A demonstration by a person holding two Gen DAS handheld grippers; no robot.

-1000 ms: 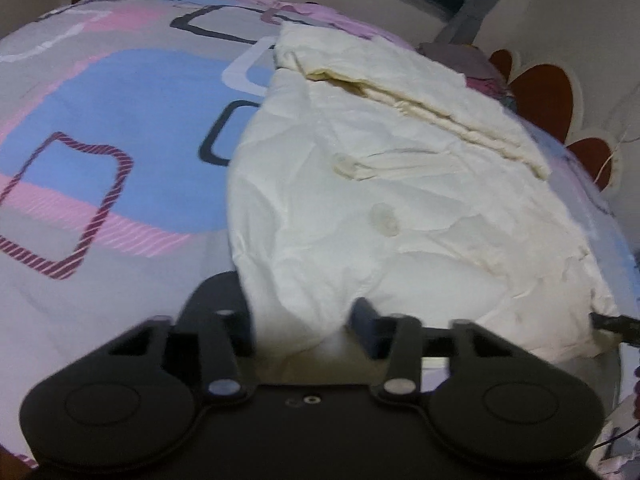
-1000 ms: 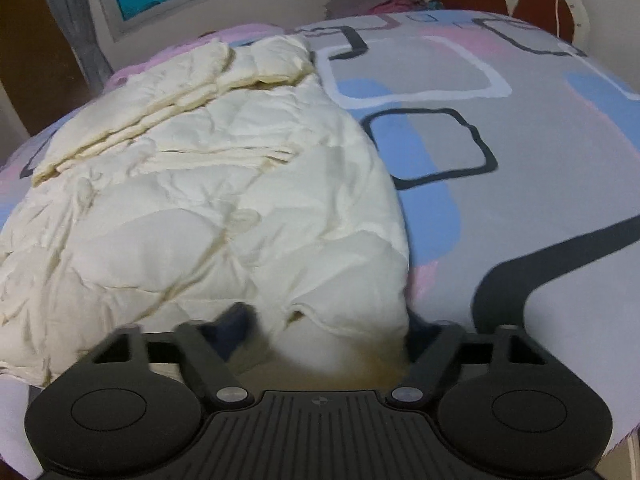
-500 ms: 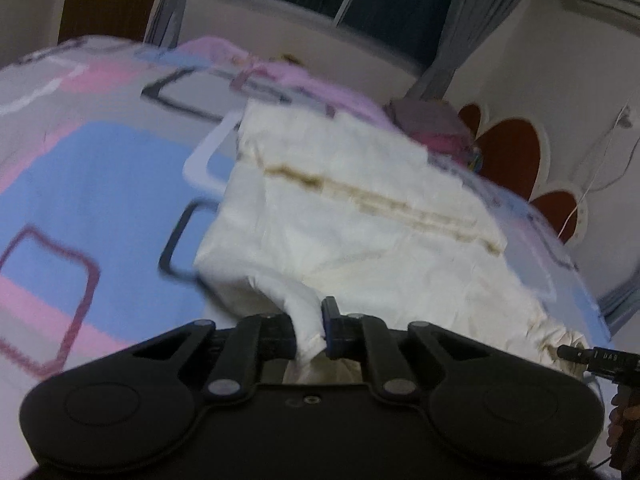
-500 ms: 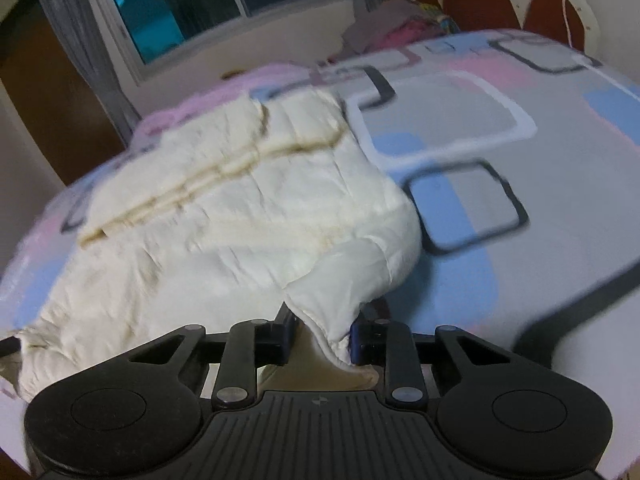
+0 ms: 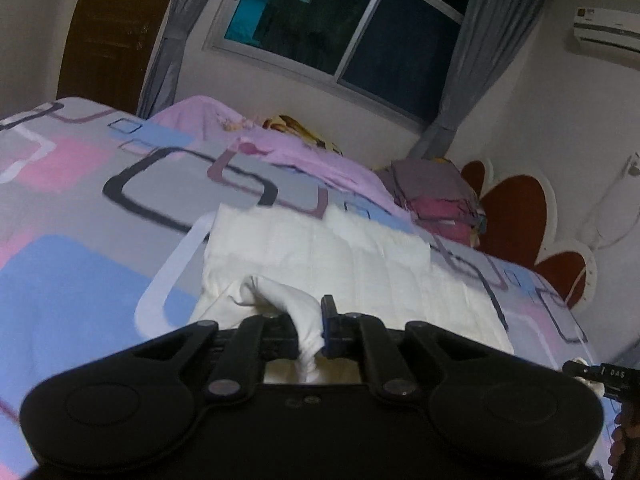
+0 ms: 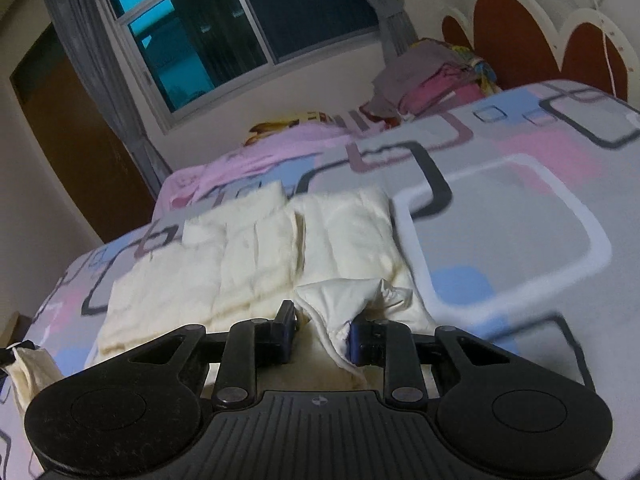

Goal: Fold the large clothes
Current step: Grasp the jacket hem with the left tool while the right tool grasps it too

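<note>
Bed w/ patterned grey/blue/pink cover fills both views, headboard at its far right end, window behind the far edge. Cream padded jacket lies spread across the middle of the bed, its far part flat toward the far edge, its near hem raised off the cover at two pts. A stack of folded clothes sits at the far corner by the headboard, well apart from the jacket. Left gripper: fingers closed tight on a bunch of near-hem fabric. Right gripper: fingers set a bit wider but w/ a thick wad of hem pinched between them, cloth touching both pads. Step, as I read it: the lengthwise fold, near hem lifted to go over the far half. Next calls for carrying both corners fwd together, level, toward the far edge, keeping the hem taut so padding doesn't bunch, then lowering edge-on-edge before letting go.
</note>
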